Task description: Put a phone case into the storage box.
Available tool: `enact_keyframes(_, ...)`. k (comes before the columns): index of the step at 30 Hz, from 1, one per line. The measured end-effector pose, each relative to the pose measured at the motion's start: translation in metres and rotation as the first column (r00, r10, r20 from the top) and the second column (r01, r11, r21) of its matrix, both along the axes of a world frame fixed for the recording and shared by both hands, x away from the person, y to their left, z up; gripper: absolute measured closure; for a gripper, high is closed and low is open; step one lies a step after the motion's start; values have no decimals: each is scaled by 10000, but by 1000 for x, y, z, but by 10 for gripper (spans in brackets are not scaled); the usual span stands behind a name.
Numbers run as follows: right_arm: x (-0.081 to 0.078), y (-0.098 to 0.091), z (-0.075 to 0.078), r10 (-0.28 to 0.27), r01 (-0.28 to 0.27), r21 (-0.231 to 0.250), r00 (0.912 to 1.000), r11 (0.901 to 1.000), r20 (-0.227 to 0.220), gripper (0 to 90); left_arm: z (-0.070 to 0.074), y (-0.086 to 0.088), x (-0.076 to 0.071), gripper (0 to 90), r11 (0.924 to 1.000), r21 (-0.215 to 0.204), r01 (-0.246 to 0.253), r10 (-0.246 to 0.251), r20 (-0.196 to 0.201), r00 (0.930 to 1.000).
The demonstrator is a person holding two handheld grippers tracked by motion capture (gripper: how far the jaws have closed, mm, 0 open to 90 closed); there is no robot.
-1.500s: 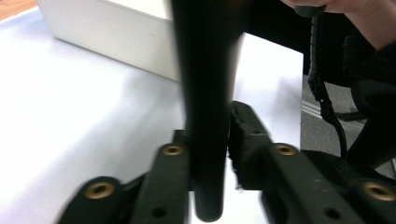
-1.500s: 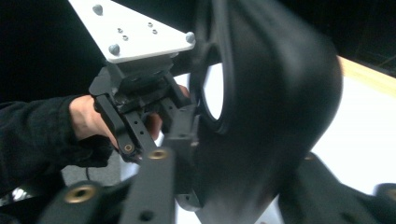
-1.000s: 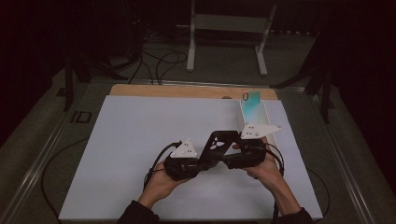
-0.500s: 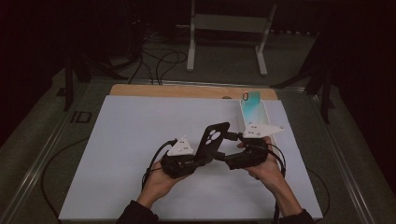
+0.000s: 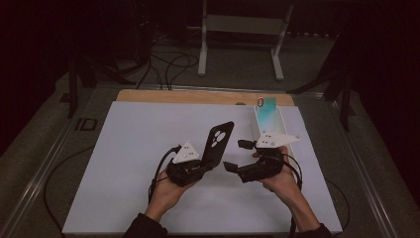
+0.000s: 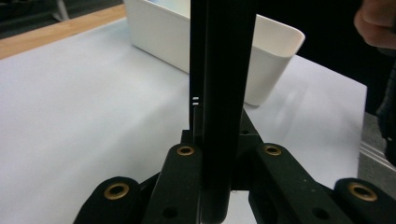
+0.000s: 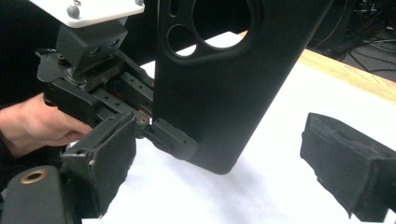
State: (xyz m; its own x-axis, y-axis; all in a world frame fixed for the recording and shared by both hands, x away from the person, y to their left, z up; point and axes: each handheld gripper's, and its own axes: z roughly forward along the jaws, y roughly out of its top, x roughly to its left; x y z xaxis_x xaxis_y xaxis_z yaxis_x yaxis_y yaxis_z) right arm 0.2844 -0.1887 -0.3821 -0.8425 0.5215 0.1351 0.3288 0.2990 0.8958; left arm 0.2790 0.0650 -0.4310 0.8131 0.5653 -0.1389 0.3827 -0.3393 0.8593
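A black phone case (image 5: 218, 144) with camera cut-outs stands tilted upright above the white mat, my left gripper (image 5: 204, 166) shut on its lower edge. In the left gripper view the case (image 6: 222, 70) shows edge-on, clamped between the jaws of the left gripper (image 6: 217, 140). My right gripper (image 5: 237, 155) hovers just right of the case; its jaws have just been opening and now stand wide, with nothing pressed between them. In the right gripper view the case (image 7: 224, 84) stands beyond the right gripper (image 7: 229, 186), clear of both pads, and the left gripper (image 7: 107, 88) holds it from the left.
A white bin (image 5: 280, 124) holding a teal phone (image 5: 266, 110) stands at the back right of the white mat (image 5: 124, 148), close behind the right hand. The bin (image 6: 273, 56) appears just beyond the case in the left gripper view. A wooden board edge (image 5: 198, 96) borders the far side.
The right gripper's jaws have opened off the case and drawn slightly right. The left gripper has tipped the case up and shifted it a little left.
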Motion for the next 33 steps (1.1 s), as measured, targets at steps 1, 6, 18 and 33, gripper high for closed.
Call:
enact_keyframes(1,-1,0,1,-52,52,-24,10000,10000,23,98,0,0,0,849,9999,-33,-100,100,20,9999)
enact_keyframes(6,-2,4,4,-185,185,1,9998,9998,19,91,-2,3,0,849,9984,-148,-544,545,74,9985)
enact_keyframes(18,0,10,13,-783,788,546,9969,9954,-124,91,-6,-1,-2,849,9963,10,-862,862,143,9962)
enact_keyframes(33,11,23,27,-1793,1790,1220,9838,9763,-88,87,-10,-10,-8,849,9968,96,-796,794,270,9965)
